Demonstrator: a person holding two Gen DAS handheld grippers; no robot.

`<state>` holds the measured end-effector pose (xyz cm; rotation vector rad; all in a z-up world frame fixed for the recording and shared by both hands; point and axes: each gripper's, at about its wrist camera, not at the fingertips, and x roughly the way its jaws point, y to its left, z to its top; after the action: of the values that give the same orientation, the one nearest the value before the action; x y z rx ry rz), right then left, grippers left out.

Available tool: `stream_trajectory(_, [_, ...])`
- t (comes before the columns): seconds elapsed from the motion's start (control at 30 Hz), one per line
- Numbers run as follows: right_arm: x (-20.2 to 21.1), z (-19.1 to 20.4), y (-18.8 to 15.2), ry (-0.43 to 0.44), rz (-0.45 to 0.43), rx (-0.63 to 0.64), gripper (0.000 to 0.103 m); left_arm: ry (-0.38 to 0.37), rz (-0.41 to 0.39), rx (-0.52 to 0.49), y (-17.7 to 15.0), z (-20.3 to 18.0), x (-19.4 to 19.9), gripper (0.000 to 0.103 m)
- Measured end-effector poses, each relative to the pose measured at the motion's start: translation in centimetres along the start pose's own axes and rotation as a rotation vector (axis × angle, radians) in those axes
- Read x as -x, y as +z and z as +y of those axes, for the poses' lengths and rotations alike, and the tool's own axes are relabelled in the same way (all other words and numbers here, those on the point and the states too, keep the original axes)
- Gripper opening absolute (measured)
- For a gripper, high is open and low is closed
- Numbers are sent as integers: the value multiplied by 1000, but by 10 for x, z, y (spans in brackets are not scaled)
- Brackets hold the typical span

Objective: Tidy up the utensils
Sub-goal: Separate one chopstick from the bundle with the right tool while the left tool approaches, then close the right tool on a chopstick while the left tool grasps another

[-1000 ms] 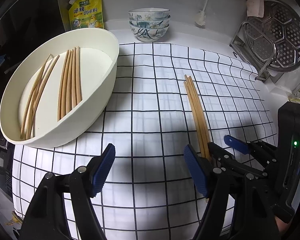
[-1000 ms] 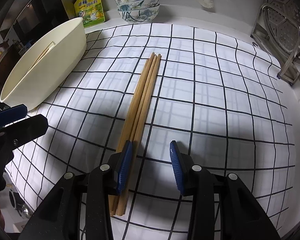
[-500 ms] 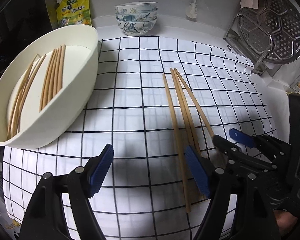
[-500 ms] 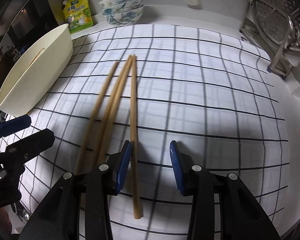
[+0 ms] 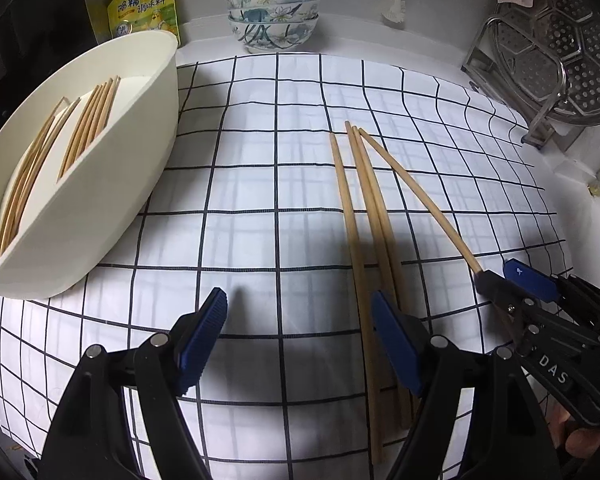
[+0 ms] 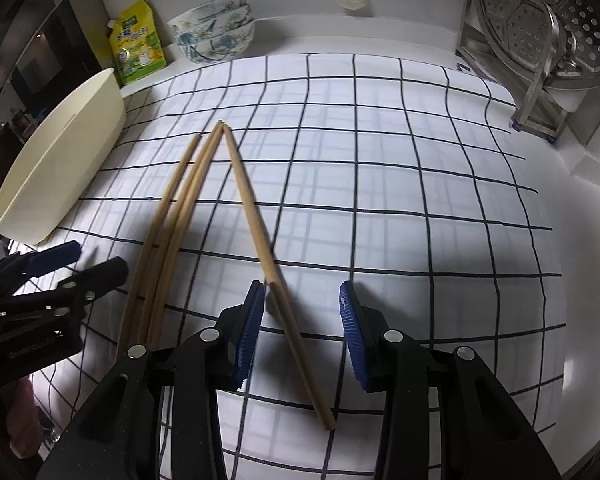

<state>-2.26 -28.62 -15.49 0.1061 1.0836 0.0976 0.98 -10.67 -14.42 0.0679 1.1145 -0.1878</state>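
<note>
Now the four loose chopsticks (image 6: 188, 204) on the checked bench have fanned apart from a tight bundle. One stick (image 6: 268, 256) lies between the released right claw (image 6: 302, 332), ready for pinching; left claw (image 5: 300, 344) released nearby.

"调味料" on the yellow pouch (image 5: 143, 2); "DAS" on the right hand-held gripper (image 5: 518, 280).

The chopsticks (image 5: 364, 184) are pale tan wood on a white cloth (image 5: 260, 200) with a black grid pattern. The oval tub (image 5: 112, 184) is cream, the seasoning pouch (image 5: 144, 4) yellow-green, and the stacked bowls (image 5: 274, 16) white with blue floral painting. Each gripper (image 6: 302, 328) is black with blue pads (image 6: 352, 332).
</note>
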Motion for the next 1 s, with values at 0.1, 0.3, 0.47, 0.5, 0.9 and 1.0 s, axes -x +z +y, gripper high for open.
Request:
stream_trajectory(0.1, [0, 2, 1, 9, -9, 7, 38, 1, -5, -8, 0, -3, 0, 73])
stream_trajectory(0.3, [-4, 3, 5, 4, -13, 35, 38, 24, 7, -14, 0, -9, -9, 73])
stream_trajectory(0.47, [-9, 4, 8, -5, -11, 64, 38, 49, 11, -18, -2, -9, -14, 78])
stream_trajectory(0.5, [-10, 6, 9, -13, -12, 76, 38, 52, 10, -19, -2, -10, -14, 79])
stream_trajectory(0.9, [-15, 27, 10, 0, -24, 195, 16, 59, -2, -33, 5, -17, -18, 27])
stream_trajectory(1.0, [-15, 28, 11, 20, -15, 184, 7, 45, 12, -35, 7, -19, -19, 9])
